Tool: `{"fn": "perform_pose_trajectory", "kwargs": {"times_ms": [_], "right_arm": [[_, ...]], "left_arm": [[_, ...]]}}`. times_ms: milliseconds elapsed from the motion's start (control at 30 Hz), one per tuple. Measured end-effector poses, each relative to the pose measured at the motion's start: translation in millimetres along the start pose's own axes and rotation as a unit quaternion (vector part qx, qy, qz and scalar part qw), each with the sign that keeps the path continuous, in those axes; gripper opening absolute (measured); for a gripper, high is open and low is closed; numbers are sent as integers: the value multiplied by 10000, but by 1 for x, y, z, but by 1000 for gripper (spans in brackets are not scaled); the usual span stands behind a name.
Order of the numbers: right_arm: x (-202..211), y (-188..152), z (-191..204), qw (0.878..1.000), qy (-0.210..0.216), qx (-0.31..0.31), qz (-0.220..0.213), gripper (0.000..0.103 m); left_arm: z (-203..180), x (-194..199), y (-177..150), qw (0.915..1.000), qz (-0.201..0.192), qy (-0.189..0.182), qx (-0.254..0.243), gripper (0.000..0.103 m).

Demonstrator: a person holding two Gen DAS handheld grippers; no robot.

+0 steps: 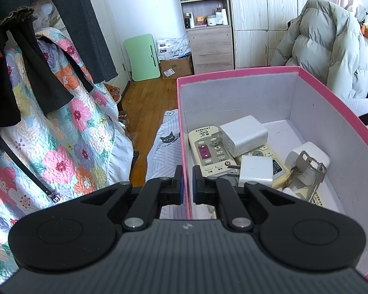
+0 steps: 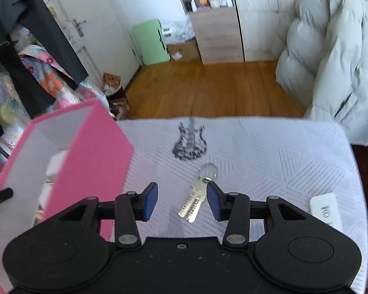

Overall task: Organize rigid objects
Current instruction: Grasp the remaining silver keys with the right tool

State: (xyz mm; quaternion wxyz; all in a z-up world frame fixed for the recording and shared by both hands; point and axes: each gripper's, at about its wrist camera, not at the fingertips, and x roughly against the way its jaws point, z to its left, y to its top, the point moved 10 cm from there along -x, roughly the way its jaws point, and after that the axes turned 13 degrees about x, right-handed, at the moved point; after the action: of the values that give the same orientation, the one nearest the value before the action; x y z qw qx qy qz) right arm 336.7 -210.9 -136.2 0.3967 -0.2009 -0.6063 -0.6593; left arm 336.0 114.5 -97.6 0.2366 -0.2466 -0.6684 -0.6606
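The left gripper (image 1: 187,183) is clamping the near wall of the pink box (image 1: 238,72), steadying it; a tug could tip out the remotes and chargers already inside. The right gripper (image 2: 182,202) is angling down with jaws apart around the keys (image 2: 193,202) lying flat on the white cloth (image 2: 269,152). Being thin, they could slip; contact is probably not made, though blur hinders judging.
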Motion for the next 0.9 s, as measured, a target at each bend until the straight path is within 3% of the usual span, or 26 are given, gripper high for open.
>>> {"fn": "perform_pose_trajectory", "kwargs": {"times_ms": [167,333,367,433,467,500,533,567,900], "right_arm": [[-28,-6,-1,9997,-162,198,11,62],[-49,1,4,9938,-681,859,-194,70],[-51,1,7,9907,-845,1046,-226,66],[-49,1,12,9886,-888,1157,-387,36],[-48,2,13,9899,-817,1083,-422,27],[-46,2,11,9903,-835,1019,-443,27],[-41,4,11,9899,-855,974,-573,13],[-36,5,12,9897,-806,939,-722,9],[20,19,40,9834,-533,766,-1558,5]], "left_arm": [[0,0,1,10000,0,29,-35,6],[3,0,2,10000,1,32,-37,6],[3,0,2,10000,3,30,-40,6],[5,-1,2,10000,8,28,-41,6],[5,-1,2,10000,6,35,-48,6],[5,-1,2,10000,4,38,-48,6],[5,-1,2,10000,5,29,-39,6],[5,-1,2,10000,5,15,-24,6],[7,0,2,10000,6,15,-18,6]]}}
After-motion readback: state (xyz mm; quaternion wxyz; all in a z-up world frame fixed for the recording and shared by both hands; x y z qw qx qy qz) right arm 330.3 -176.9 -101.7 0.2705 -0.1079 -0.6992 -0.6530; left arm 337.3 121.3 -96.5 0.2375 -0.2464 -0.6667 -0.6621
